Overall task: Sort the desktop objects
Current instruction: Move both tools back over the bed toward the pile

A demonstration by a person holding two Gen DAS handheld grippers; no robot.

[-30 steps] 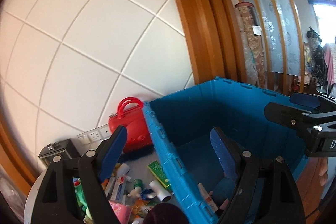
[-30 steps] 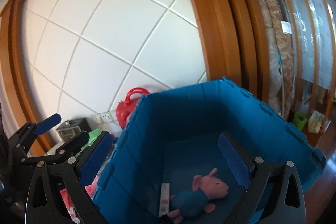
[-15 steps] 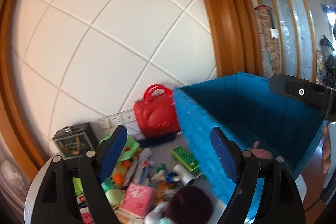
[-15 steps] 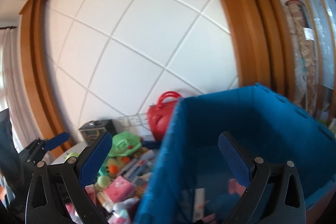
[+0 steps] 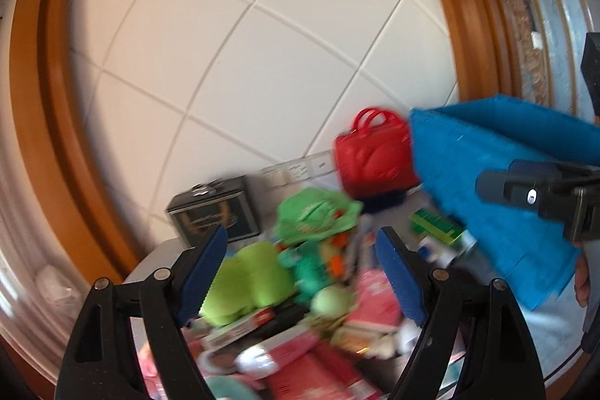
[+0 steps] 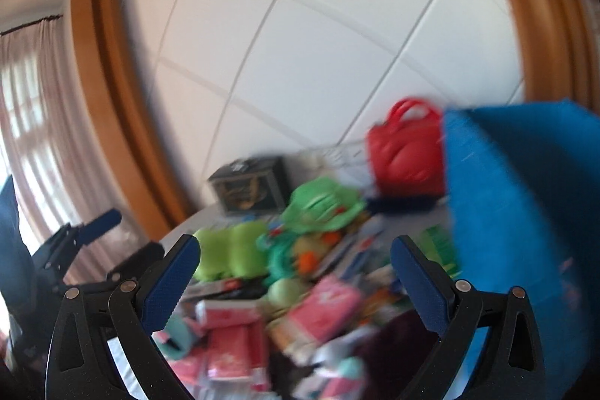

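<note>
Since a second ago I have swung both claws away from the inside of the blue crate [image 5: 487, 182] to the heap of small things on the table beside it; the crate now sits at the right edge of both views. My left gripper [image 5: 300, 265] stands wide, nothing between its pads, hanging over the pile without touching it. My right gripper [image 6: 296, 272] is equally wide and empty.

Motion blur spoils any full count. I can make out one red handbag [image 5: 371, 156] upright against the wall just left of the crate, one dark tin box [image 5: 213, 212], one green plush toy [image 5: 315, 212], one lime-green cushion [image 5: 247, 280] and one green carton [image 5: 435, 223], its long axis running toward the crate. Several pink packets [image 6: 322, 306] lie nearest me; their number I cannot tell.
</note>
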